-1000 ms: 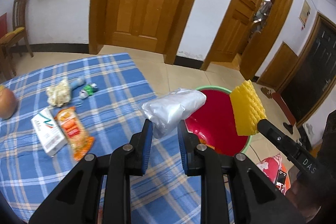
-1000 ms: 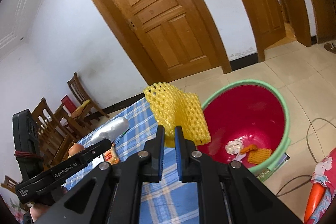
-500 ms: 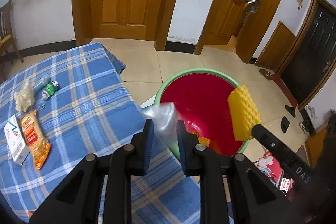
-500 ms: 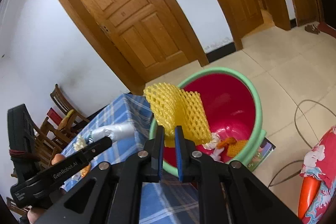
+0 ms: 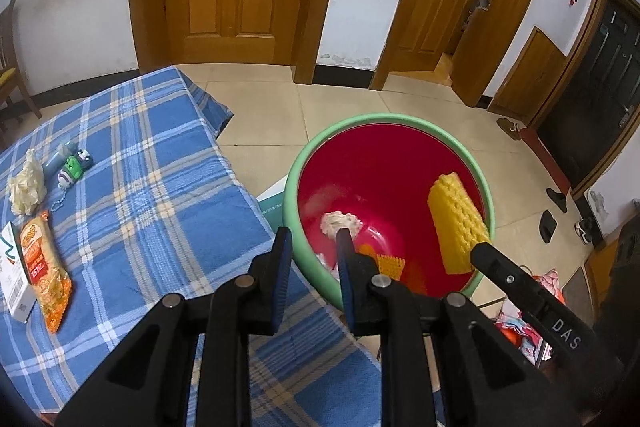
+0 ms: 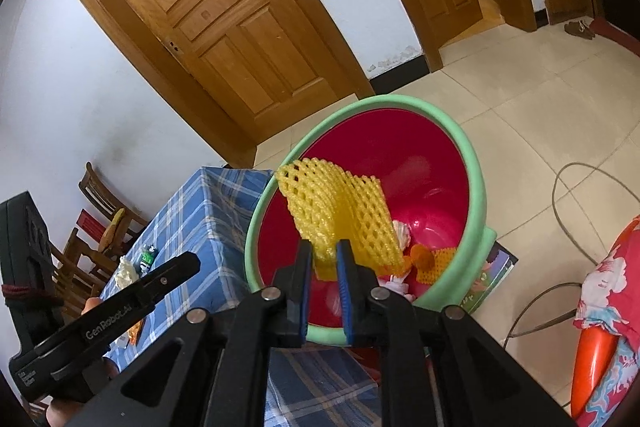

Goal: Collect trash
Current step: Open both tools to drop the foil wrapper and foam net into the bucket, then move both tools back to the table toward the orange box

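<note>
- Left wrist view: the left tool point(image 5: 312, 235) hangs over the near rim of the red bin point(image 5: 292, 187) with the green edge. Its pads are drawn in to a narrow gap, as far together as they go, and nothing is between them.
- The bin stands on the tiled floor, just beside the corner of the table point(image 5: 140, 187) with the blue checked cloth.
- In the bin lie a white crumpled wad point(image 5: 340, 223) and some orange scraps point(image 5: 390, 263); a pale blur shows on the inner wall above the wad, too smeared to name.
- The yellow foam net point(image 5: 458, 223) is held over the bin's right side, at the tip of a finger of the right tool point(image 5: 516, 283).
- On the table's left part lie an orange snack packet point(image 5: 42, 267), a white box point(image 5: 12, 279) touching it, a pale crumpled tissue point(image 5: 26, 183) and a small green keychain point(image 5: 74, 167).
- Right wrist view: the right tool point(image 6: 323, 247) is clamped on the lower end of the yellow foam net point(image 6: 340, 211), and its jaws are opening. The net stands up from the pads, fanned out over the mouth of the bin point(image 6: 476, 187).
- The net touches neither the rim nor the scraps below.
- A finger of the left tool point(image 6: 132, 299) reaches in from the lower left, over the table point(image 6: 208, 211).
</note>
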Action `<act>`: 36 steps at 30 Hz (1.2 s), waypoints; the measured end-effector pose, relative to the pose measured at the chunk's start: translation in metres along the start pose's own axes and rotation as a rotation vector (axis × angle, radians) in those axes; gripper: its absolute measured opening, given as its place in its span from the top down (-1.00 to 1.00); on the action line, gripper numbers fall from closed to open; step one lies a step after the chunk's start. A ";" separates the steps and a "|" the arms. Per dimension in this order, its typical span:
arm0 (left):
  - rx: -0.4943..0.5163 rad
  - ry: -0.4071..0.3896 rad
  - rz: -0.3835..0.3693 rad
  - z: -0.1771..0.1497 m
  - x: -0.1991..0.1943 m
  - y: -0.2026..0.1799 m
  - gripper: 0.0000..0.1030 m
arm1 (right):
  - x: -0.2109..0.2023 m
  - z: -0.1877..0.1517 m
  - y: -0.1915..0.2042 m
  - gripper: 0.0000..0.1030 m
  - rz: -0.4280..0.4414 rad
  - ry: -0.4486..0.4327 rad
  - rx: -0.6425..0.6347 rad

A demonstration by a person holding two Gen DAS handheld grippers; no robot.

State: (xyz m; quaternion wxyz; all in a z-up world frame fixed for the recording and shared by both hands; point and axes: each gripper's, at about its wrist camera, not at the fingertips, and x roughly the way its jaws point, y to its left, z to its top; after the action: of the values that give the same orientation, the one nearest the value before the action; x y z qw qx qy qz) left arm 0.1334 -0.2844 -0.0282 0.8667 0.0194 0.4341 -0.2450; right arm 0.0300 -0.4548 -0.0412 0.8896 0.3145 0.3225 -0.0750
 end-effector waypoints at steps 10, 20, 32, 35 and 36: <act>-0.018 -0.014 0.034 0.000 -0.011 0.006 0.07 | -0.007 0.000 0.005 0.16 0.001 -0.017 -0.016; -0.025 -0.059 0.048 0.000 -0.040 0.013 -0.09 | -0.024 0.000 0.018 -0.06 0.021 -0.057 -0.048; -0.053 -0.104 0.063 -0.012 -0.086 0.033 -0.10 | -0.044 -0.015 0.046 -0.18 0.064 -0.068 -0.100; -0.073 -0.112 0.069 -0.017 -0.097 0.042 -0.10 | -0.047 -0.021 0.053 -0.20 0.077 -0.063 -0.114; -0.077 -0.114 0.072 -0.019 -0.099 0.045 -0.10 | -0.048 -0.023 0.055 -0.20 0.082 -0.061 -0.118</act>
State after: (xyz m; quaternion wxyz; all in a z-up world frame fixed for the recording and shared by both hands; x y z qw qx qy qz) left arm 0.0892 -0.2002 0.0280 0.8983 -0.0124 0.3924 -0.1974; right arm -0.0010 -0.4011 0.0032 0.9184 0.2721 0.2859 -0.0290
